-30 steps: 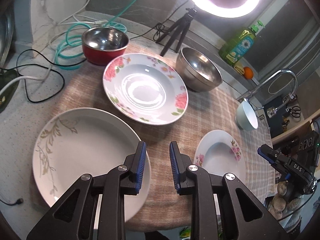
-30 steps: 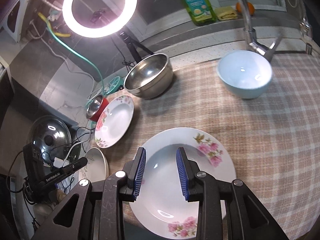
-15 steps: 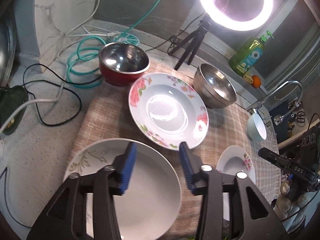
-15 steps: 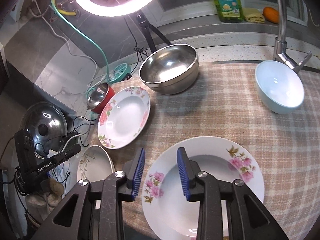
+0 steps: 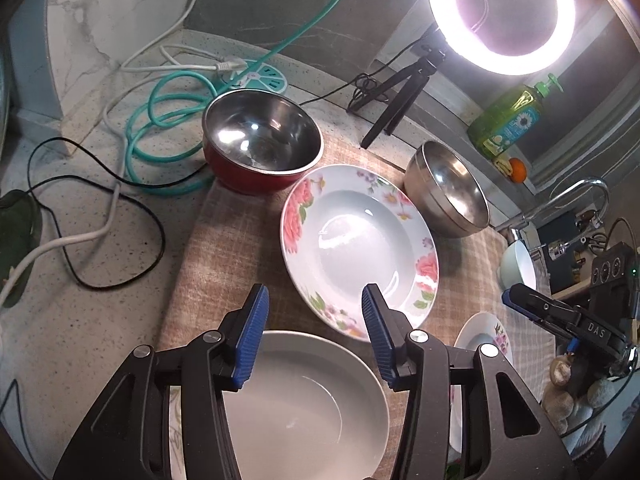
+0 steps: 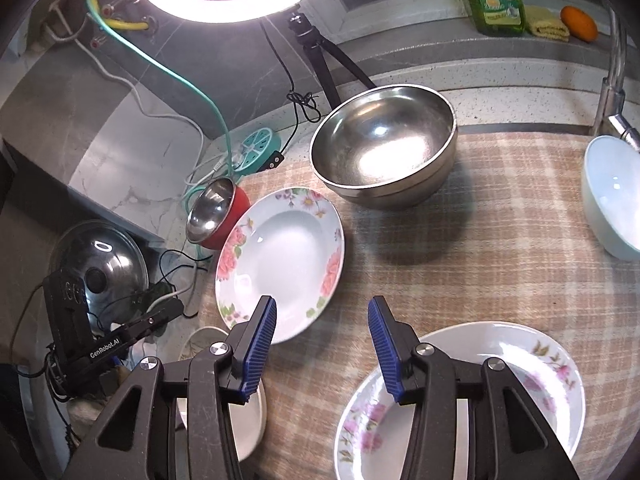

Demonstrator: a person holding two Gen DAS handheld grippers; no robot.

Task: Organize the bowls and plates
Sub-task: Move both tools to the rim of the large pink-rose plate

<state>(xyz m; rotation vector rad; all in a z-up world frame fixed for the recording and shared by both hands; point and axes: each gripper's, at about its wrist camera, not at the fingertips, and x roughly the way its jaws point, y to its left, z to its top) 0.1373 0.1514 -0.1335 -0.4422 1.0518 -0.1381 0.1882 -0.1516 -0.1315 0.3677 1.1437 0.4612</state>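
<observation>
Both grippers hold nothing right now: the left gripper (image 5: 316, 312) has its jaws apart over the far edge of the plain white plate (image 5: 304, 400) at the bottom of its picture, and the right gripper (image 6: 322, 332) has jaws that are opening with only bare checked cloth (image 6: 480, 248) between them. It looks like the tidying has hardly started, because nothing is stacked yet. The big rose plate (image 5: 360, 248) lies flat in the middle, the red bowl (image 5: 260, 148) sits at its upper left, the steel bowl (image 6: 384, 148) at its upper right, the pale blue bowl (image 6: 612, 200) at the right edge by the tap, and the small flower plate (image 6: 520, 380) at the lower right. The rims sit near each other, but none seem to touch. The best open room is the cloth in the middle right. Cables (image 5: 120, 184) lie at the left, off the cloth.
</observation>
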